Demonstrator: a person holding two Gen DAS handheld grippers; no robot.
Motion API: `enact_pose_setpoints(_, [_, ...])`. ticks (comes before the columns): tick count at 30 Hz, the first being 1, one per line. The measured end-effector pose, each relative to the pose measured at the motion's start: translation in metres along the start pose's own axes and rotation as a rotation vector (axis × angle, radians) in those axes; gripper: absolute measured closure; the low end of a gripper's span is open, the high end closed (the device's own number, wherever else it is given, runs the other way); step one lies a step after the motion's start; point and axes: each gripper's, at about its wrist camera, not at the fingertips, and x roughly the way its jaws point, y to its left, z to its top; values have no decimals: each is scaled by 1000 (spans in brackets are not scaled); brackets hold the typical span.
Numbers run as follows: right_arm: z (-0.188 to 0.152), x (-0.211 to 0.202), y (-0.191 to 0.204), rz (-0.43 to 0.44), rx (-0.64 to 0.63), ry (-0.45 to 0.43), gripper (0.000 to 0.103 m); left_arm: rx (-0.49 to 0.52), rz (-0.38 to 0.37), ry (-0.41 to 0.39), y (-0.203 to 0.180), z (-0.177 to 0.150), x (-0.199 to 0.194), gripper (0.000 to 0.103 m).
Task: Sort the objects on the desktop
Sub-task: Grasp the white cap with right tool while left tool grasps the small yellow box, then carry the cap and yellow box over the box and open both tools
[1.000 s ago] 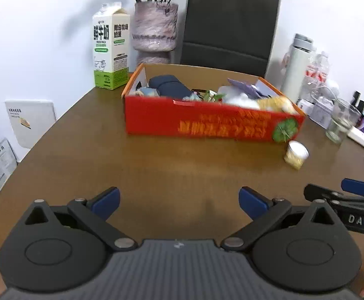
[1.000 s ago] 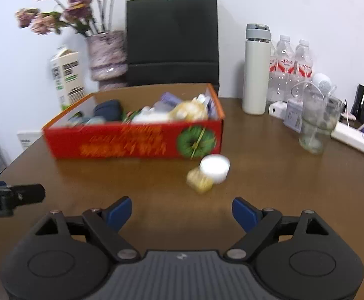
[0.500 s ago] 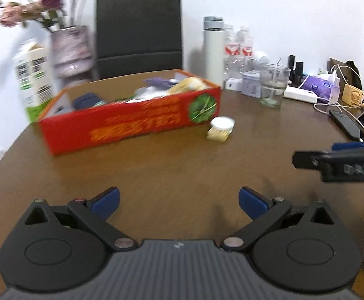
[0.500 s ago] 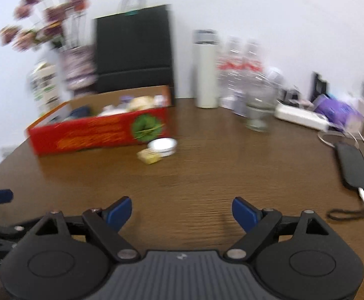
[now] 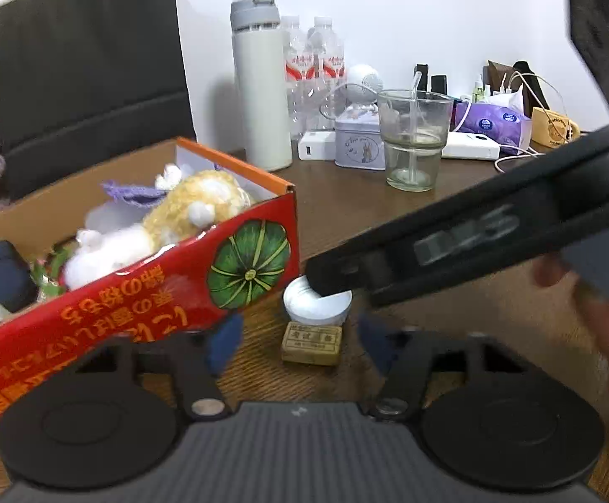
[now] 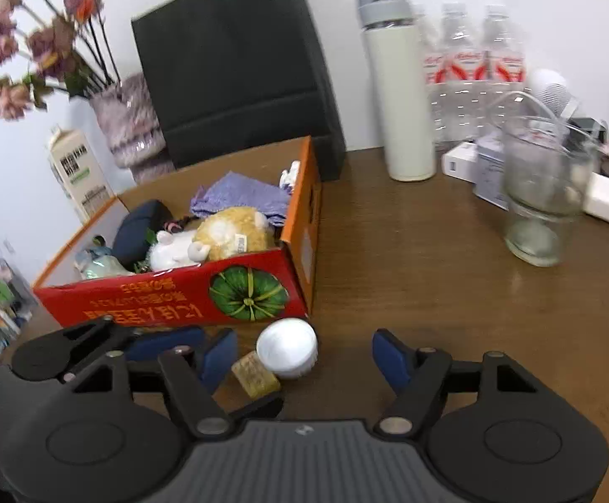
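Note:
A red cardboard box [image 5: 137, 293] [image 6: 158, 297] with a green pumpkin print holds plush toys, a purple cloth and a dark pouch. At its near right corner lie a white round jar [image 5: 317, 306] [image 6: 287, 348] and a small yellowish block [image 5: 310, 343] [image 6: 256, 375]. My left gripper [image 5: 300, 346] is closing with the block between its blue pads, gaps on both sides. My right gripper [image 6: 304, 354] is closing too, around the jar and block, its pads clear of them. One of the right gripper's fingers [image 5: 451, 243] crosses the left wrist view, its tip over the jar.
On the brown table [image 6: 430, 293] a drinking glass [image 6: 543, 201], a white flask [image 6: 401, 96], water bottles [image 6: 472, 67] and a power bank stand at the back right. A black bag [image 6: 237, 71], a vase and a milk carton [image 6: 78, 172] stand behind the box. A person's hand [image 5: 597, 314] is at the right.
Both grippers have swung in close to the box's right corner, over the jar and block. Their jaws have narrowed. The right gripper now crosses the left wrist view.

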Motion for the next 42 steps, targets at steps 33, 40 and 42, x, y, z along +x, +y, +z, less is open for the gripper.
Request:
enact_pose_setpoints(33, [-127, -134, 131, -95, -191, -281, 64, -229, 409, -224, -4, -80, -251, 72])
enact_pose_setpoints(40, [-61, -146, 130, -96, -207, -360, 64, -191, 413, -342, 42, -10, -252, 72])
enact_pose_setpoints(42, [-34, -139, 127, -97, -200, -373, 64, -214, 392, -355, 63, 14, -239, 72])
